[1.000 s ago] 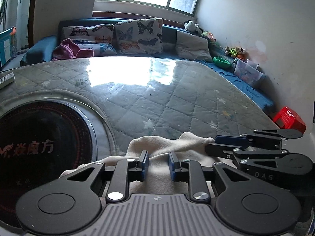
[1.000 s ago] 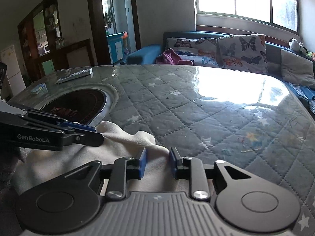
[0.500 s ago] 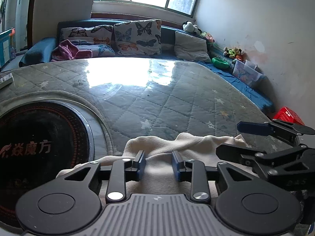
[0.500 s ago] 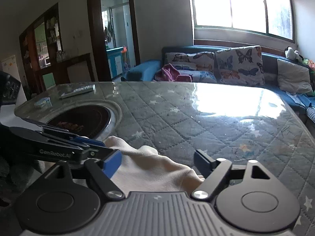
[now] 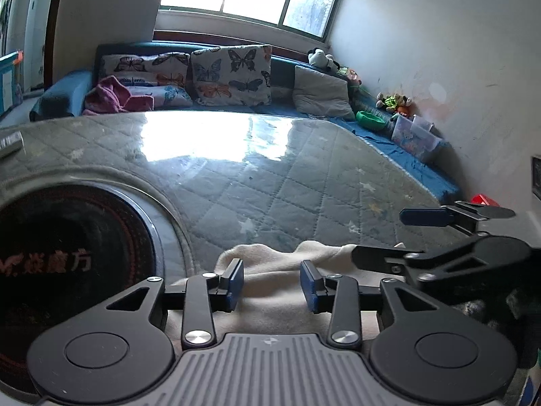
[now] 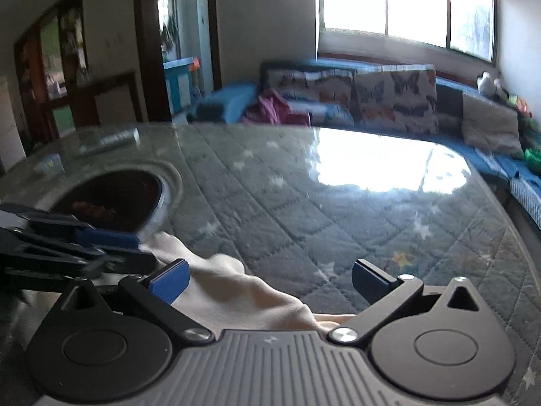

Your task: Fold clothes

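Note:
A cream cloth [image 5: 270, 270] lies bunched at the near edge of the quilted table [image 5: 270, 176]. It also shows in the right wrist view [image 6: 236, 291]. My left gripper [image 5: 272, 284] is partly open, its blue pads apart over the cloth and not pinching it. My right gripper [image 6: 267, 280] is wide open above the cloth's right end. The right gripper shows at the right of the left wrist view [image 5: 439, 237], jaws spread. The left gripper shows at the left of the right wrist view [image 6: 77, 247].
A round black cooktop [image 5: 50, 253] is set in the table at the left. A remote [image 6: 111, 140] and a small packet [image 6: 50, 164] lie at the far left. A sofa with butterfly cushions [image 5: 233, 74] and a pink cloth [image 5: 115, 96] stands behind the table.
Both grippers have opened and let go of the cream cloth: the right one went wide open first, then the left one parted. Both have risen and drawn back a little.

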`<action>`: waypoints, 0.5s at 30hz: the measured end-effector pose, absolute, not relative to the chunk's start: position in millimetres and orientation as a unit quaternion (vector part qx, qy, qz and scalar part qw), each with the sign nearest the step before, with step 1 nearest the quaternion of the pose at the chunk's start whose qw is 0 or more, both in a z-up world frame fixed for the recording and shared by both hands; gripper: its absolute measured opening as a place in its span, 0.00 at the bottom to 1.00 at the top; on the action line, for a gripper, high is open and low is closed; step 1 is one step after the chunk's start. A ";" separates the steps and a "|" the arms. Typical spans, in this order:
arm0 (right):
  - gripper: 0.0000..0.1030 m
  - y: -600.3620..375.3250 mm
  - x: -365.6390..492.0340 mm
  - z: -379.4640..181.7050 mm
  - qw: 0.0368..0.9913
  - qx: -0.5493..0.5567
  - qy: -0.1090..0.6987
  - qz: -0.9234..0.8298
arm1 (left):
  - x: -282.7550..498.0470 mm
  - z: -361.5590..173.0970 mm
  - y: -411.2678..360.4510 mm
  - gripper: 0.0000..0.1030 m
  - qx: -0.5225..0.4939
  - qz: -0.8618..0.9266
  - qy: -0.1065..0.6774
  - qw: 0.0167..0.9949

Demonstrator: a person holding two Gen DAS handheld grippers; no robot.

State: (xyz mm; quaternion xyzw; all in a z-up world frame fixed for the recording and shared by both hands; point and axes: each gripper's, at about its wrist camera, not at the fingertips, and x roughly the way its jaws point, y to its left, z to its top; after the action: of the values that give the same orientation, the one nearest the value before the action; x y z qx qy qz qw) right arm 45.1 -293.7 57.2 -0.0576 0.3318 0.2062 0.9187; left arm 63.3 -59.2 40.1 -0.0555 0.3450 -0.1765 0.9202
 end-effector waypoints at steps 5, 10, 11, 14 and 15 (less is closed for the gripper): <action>1.00 -283.1 61.4 48.3 0.912 -0.086 0.355 0.186 | 67.7 36.1 -61.7 0.39 -0.041 -0.171 0.353 0.919; 1.00 -276.5 67.5 39.9 0.906 -0.123 0.368 0.168 | 70.6 33.4 -67.1 0.39 -0.030 -0.167 0.355 0.919; 1.00 -277.4 64.8 41.6 0.908 -0.123 0.363 0.167 | 70.9 32.7 -68.5 0.39 -0.026 -0.167 0.355 0.920; 1.00 -280.3 57.0 46.6 0.913 -0.124 0.350 0.167 | 71.3 33.0 -68.6 0.39 -0.019 -0.168 0.353 0.920; 1.00 -281.2 54.4 48.2 0.915 -0.125 0.346 0.167 | 70.5 33.4 -67.3 0.39 -0.021 -0.169 0.351 0.921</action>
State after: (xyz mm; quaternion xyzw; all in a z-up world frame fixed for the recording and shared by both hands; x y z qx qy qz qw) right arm 54.4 -281.2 48.2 -0.1247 0.3457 0.1671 0.9149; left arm 70.5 -67.3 33.4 -0.0209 0.3514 -0.1685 0.9207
